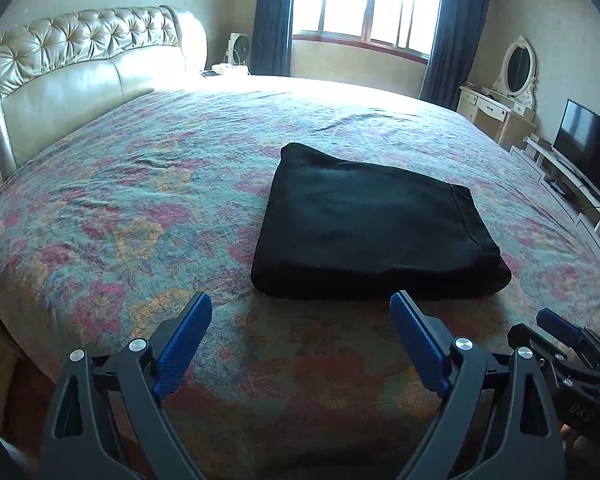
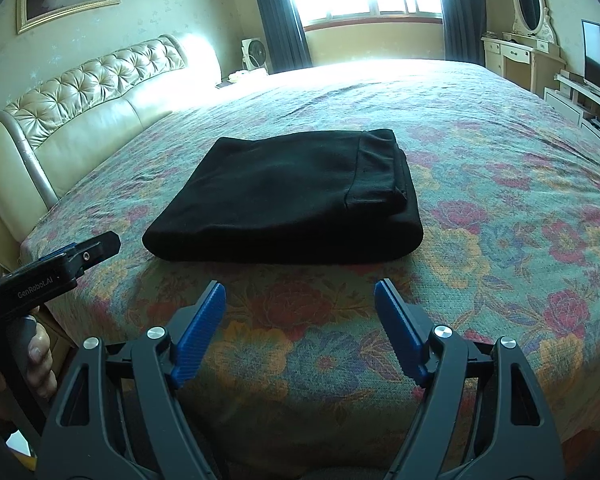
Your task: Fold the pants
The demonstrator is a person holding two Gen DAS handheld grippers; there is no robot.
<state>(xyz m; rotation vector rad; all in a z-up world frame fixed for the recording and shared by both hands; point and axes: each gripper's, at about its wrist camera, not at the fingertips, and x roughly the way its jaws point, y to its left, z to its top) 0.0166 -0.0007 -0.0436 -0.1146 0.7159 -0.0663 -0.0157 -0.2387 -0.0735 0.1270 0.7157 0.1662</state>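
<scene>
Black grippers, ribbed blue fingers (image 1: 184, 344), silver screws (image 2: 441, 331)

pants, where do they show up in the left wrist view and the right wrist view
Left wrist: pants, folded, right of centre on the bed, just past the open left tool.
Right wrist: pants, centre, just past the open right tool.
Shared landmark: the tufted headboard, at left in both.

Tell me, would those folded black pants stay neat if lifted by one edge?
Probably not: the black pants look like soft cloth in loose stacked layers, so they would likely droop and unfold. Pushed across the floral bedspread, they would probably bunch rather than slide.
</scene>
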